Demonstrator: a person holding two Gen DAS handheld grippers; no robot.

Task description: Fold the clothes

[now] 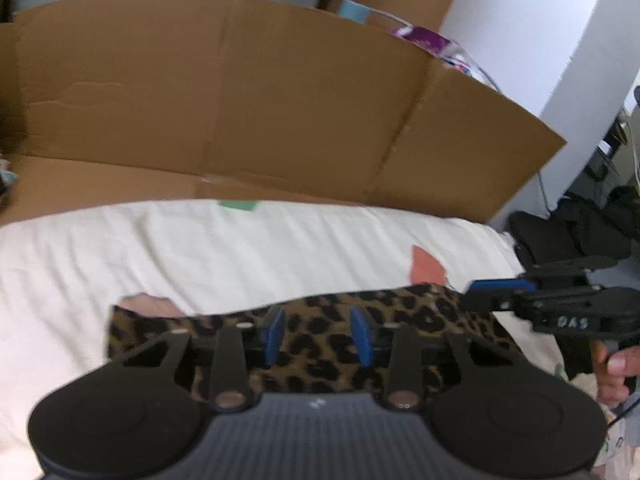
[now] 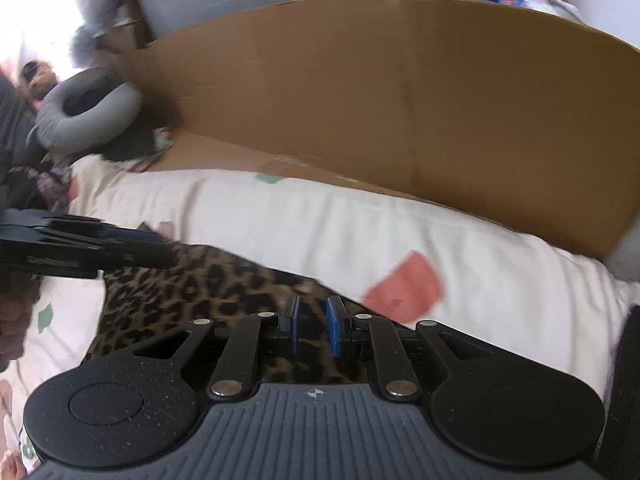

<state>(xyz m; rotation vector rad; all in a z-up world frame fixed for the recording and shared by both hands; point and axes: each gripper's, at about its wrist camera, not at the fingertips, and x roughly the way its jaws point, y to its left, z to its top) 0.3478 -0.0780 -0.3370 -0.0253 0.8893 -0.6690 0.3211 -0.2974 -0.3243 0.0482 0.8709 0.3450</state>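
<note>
A leopard-print garment [image 1: 320, 344] lies folded flat on the white bedsheet [image 1: 200, 248]; it also shows in the right wrist view [image 2: 192, 296]. My left gripper [image 1: 318, 334] is open just above the garment's middle, with nothing between its blue pads. My right gripper [image 2: 314, 326] is open with a narrower gap, over the garment's right end; it shows from the side in the left wrist view [image 1: 496, 292]. The left gripper crosses the right wrist view at the left [image 2: 120, 250].
An opened cardboard box [image 1: 260, 100] stands as a wall along the far edge of the bed. A grey neck pillow [image 2: 84, 108] and dark clutter lie at the far left. The sheet carries a red patch [image 2: 404, 288] and green patches.
</note>
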